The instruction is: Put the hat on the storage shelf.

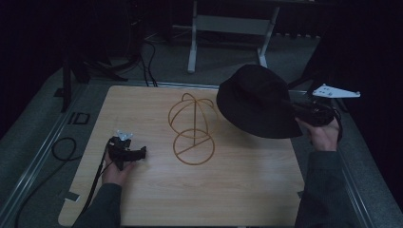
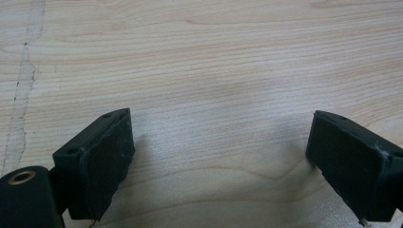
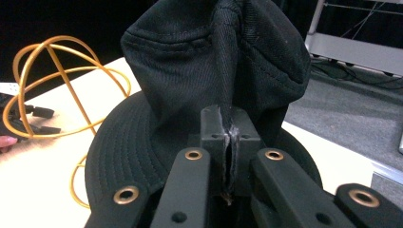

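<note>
While the right claw (image 1: pixel 295 110) pinches the black hat (image 1: pixel 256 102) aloft, the wire stand (image 1: pixel 192 128) sits just left; the left claw (image 1: pixel 138 153) rests spread on the bench (image 1: pixel 247 190).

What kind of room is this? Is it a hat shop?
Probably a dim lab or workshop, not a shop: one bare wooden table, cables on grey carpet, and a metal desk frame behind.

I saw a pale wooden table (image 1: pixel 142 199), a looped black cable (image 1: pixel 64 138) on grey floor (image 1: pixel 218 66), and a white metal frame (image 1: pixel 192 42) behind.
</note>
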The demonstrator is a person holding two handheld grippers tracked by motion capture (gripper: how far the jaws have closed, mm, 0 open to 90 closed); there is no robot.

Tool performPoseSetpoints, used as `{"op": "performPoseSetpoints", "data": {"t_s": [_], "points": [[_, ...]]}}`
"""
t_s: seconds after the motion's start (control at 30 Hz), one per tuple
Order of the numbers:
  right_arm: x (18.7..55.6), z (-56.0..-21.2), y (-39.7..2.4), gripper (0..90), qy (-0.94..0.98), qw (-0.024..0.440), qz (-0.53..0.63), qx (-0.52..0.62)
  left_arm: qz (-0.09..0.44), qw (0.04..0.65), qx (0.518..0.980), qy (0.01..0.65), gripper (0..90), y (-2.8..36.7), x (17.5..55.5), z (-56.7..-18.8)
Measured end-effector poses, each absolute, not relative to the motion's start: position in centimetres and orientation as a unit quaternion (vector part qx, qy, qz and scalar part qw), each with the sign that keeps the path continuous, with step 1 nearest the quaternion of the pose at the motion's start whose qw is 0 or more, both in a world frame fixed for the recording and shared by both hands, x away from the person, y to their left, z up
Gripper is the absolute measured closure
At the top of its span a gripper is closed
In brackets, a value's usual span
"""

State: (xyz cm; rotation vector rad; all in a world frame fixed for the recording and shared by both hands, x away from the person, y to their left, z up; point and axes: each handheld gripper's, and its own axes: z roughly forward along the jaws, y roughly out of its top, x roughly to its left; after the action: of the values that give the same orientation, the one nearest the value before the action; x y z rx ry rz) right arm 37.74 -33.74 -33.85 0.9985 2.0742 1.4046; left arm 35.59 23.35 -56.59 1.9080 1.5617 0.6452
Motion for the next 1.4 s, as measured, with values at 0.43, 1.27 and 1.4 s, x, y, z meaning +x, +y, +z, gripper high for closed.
{"op": "performPoseSetpoints", "data": {"t_s": [0.43, 1.27, 1.4], "points": [[37.3, -32.7, -33.7, 87.6, 0.747, 0.215, 0.527, 0.344, 0.241, 0.292, 0.717, 0.585, 9.1, 23.3, 35.6, -56.6], [36.6, -30.8, -32.8, 87.7, 0.737, 0.207, 0.562, 0.315, 0.241, 0.292, 0.717, 0.585, 9.1, 23.3, 35.6, -56.6], [36.7, -30.6, -32.5, 87.7, 0.734, 0.199, 0.571, 0.309, 0.241, 0.292, 0.718, 0.585, 9.1, 23.3, 35.6, -56.6]]}}
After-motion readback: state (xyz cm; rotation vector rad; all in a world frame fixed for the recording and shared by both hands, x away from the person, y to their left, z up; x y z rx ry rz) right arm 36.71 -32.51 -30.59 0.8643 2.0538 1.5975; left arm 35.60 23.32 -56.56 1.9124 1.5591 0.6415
